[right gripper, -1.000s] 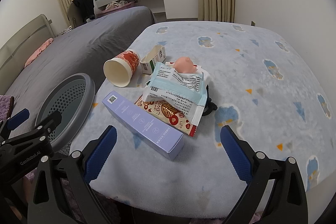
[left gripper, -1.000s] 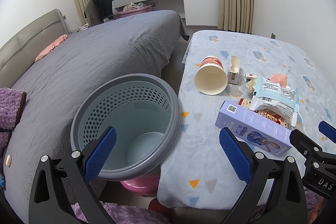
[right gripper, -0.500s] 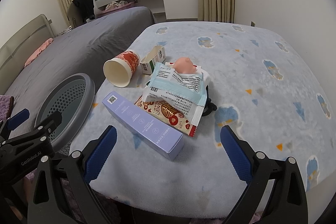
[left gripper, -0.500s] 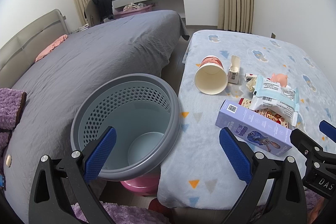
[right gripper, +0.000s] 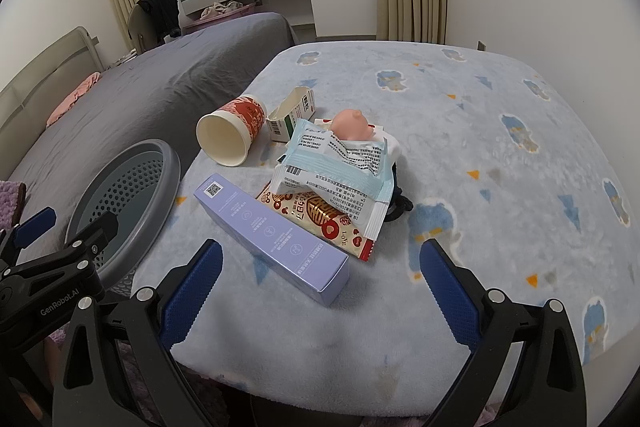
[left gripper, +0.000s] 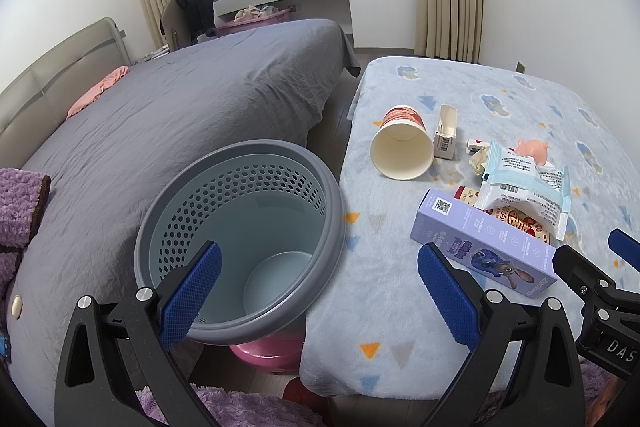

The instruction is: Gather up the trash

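A grey perforated trash basket (left gripper: pixel 332 203) stands beside the blanket-covered table (right gripper: pixel 500 187), also in the right wrist view (right gripper: pixel 170 171). On the table lie a purple carton (right gripper: pixel 272 239) (left gripper: pixel 480 239), a tipped paper cup (right gripper: pixel 232 135) (left gripper: pixel 402 147), a small open box (right gripper: pixel 290 113), a light blue wrapper (right gripper: pixel 340 167) over a red-gold wrapper (right gripper: pixel 320 215), and a pink toy (right gripper: pixel 352 121). My left gripper (left gripper: pixel 320 295) is open and empty above the basket's near rim. My right gripper (right gripper: pixel 320 291) is open and empty, just short of the purple carton.
A bed with a grey cover (left gripper: pixel 180 107) lies left of the basket. A pink stool (left gripper: pixel 268 353) sits under the basket. Purple fabric (left gripper: pixel 20 199) is at the far left. Curtains and a wall stand behind the table.
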Tool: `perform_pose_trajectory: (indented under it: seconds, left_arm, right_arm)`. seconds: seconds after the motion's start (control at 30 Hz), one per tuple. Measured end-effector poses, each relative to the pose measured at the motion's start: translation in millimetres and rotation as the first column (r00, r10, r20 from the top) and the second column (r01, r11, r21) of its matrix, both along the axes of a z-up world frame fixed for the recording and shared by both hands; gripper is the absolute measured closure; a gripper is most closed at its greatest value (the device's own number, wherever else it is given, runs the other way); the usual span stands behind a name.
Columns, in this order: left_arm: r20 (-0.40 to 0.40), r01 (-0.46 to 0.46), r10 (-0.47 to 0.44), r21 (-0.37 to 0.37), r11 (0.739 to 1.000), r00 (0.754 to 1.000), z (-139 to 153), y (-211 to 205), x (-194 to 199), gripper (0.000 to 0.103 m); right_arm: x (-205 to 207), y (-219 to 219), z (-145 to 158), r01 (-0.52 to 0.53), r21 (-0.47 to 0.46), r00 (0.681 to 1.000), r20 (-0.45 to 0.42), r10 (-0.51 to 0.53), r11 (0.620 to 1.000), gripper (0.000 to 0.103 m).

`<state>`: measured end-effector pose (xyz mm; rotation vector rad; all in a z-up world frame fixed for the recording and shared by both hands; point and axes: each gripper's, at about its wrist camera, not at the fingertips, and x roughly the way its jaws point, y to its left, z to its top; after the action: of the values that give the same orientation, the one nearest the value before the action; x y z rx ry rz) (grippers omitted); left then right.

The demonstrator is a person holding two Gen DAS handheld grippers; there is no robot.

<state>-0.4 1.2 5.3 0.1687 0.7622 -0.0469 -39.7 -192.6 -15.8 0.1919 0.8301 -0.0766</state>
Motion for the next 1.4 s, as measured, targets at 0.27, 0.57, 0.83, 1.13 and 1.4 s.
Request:
perform_pose_trajectory:
  seconds: [0.27, 0.57, 0.83, 1.13, 1.4]
  left_arm:
    - [0.000, 0.000, 0.000, 0.000, 1.000, 1.000, 0, 0, 0, 0.006]
    - [0.007, -0.004, 0.004, 0.003, 1.000, 1.000, -5, 3, -1, 0.006]
    - [0.012, -0.004, 0.004, -0.011, 1.000, 1.000, -4, 6, -1, 0.006]
    - [0.004, -0.005, 0.005, -0.028, 1.000, 1.000, -1, 12, -1, 0.006]
    - [0.008, 0.000, 0.000, -0.038, 0.999, 1.000, 1, 14, -2, 0.006]
  right_arm:
    - [0, 0, -4, 0.000, -0.001, 1.000, 0.000, 0.000, 1.000, 0.009]
    - [-3, 0, 1, -0.024, -0.012, 1.000, 0.000, 0.024, 1.000, 0.009]
    - [15, -7, -11, -0.123, -0.002, 0.990, -0.071, 0.122, 0.992, 0.009]
    - [33, 6, -29, -0.242, -0.020, 0.961, -0.141, 0.237, 0.970, 0.009]
    - [54, 28, -21, -0.334, -0.083, 0.940, -0.106, 0.325, 0.939, 0.009]
